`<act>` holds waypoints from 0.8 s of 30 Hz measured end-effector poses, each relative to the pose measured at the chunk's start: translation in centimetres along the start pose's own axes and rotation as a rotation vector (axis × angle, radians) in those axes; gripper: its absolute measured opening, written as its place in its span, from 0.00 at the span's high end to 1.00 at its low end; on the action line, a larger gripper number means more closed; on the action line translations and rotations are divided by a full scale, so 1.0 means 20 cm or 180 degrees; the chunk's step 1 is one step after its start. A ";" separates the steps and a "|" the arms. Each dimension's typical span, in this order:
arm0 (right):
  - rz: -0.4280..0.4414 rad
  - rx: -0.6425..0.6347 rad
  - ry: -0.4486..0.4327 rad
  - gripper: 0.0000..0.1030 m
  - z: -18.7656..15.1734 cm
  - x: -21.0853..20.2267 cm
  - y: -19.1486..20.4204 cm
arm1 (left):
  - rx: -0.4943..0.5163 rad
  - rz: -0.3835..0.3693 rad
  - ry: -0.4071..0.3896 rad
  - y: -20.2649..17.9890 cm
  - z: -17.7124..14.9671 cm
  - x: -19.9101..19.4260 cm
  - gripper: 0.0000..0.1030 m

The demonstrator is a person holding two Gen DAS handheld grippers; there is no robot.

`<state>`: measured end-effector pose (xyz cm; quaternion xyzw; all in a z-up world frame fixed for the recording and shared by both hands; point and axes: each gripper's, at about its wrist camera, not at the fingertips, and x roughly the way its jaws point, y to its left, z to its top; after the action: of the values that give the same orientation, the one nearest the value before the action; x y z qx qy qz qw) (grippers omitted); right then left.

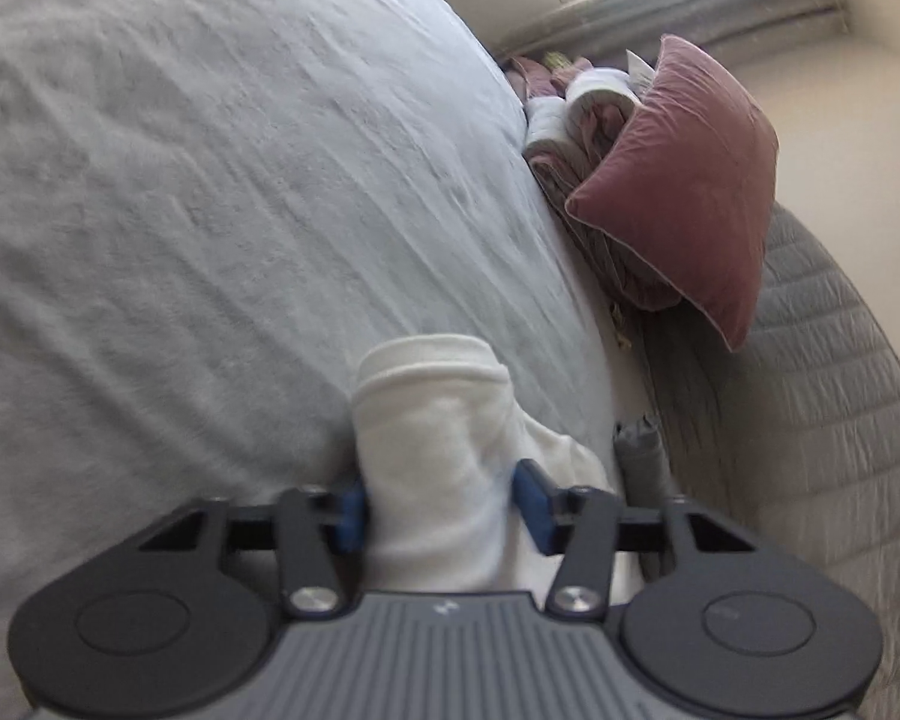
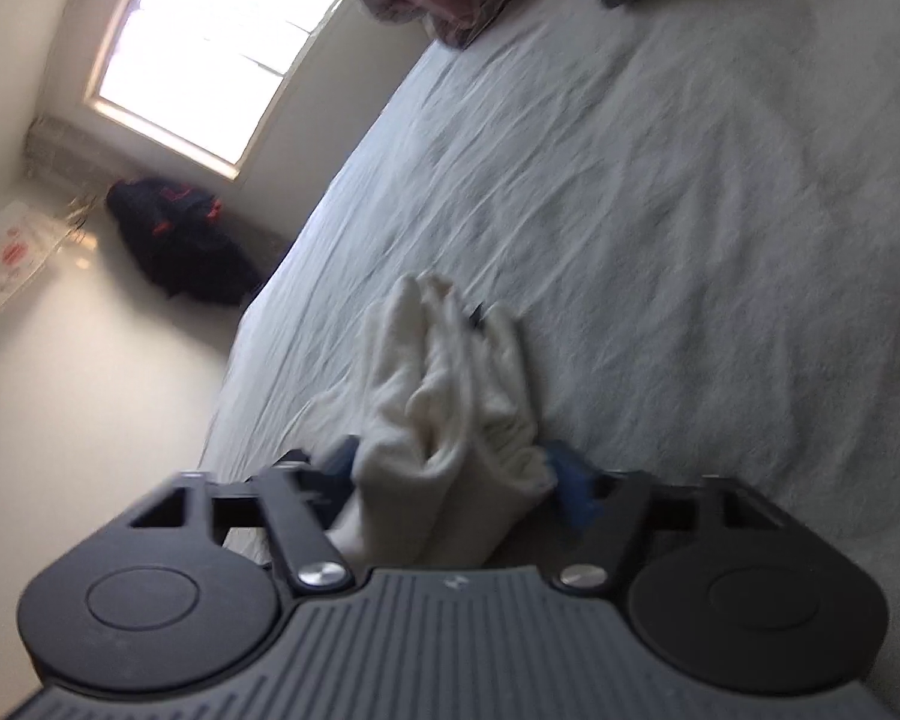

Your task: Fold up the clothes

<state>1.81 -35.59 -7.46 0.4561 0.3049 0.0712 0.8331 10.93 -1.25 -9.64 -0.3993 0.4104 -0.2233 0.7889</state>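
Left claw [image 1: 441, 516] is clamped on a white sock [image 1: 432, 420], cuff end sticking out ahead of it over the bed [image 1: 180, 180]. Right claw [image 2: 450, 480] grips bunched white sock fabric [image 2: 450, 372] too, though it's blurry so I can't tell if it's the same piece. Best bet imo: keep both grips firm, pull the fabric taut, then line the ends up before laying it flat ahead of the claws.
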 end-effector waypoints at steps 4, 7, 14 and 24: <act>-0.0041 -0.0020 -0.0180 0.55 0.04 -0.04 0.03 | 0.0198 -0.0037 -0.0079 -0.12 -0.01 0.02 0.73; -0.0076 -0.0137 -0.0318 0.58 0.09 -0.08 0.07 | 0.0257 -0.0084 -0.0122 -0.22 0.00 0.06 0.74; -0.0132 -0.0246 -0.0576 0.59 0.35 -0.24 0.09 | 0.0401 -0.0317 -0.0103 -0.56 -0.02 0.28 0.74; -0.0200 -0.0451 -0.0933 0.59 0.96 -0.58 -0.06 | 0.0629 -0.0659 -0.0040 -1.13 -0.13 0.76 0.74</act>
<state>3.31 -54.69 4.39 0.3920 0.1884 -0.0009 0.9005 16.85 -25.83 0.74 -0.3612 0.3381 -0.3403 0.7996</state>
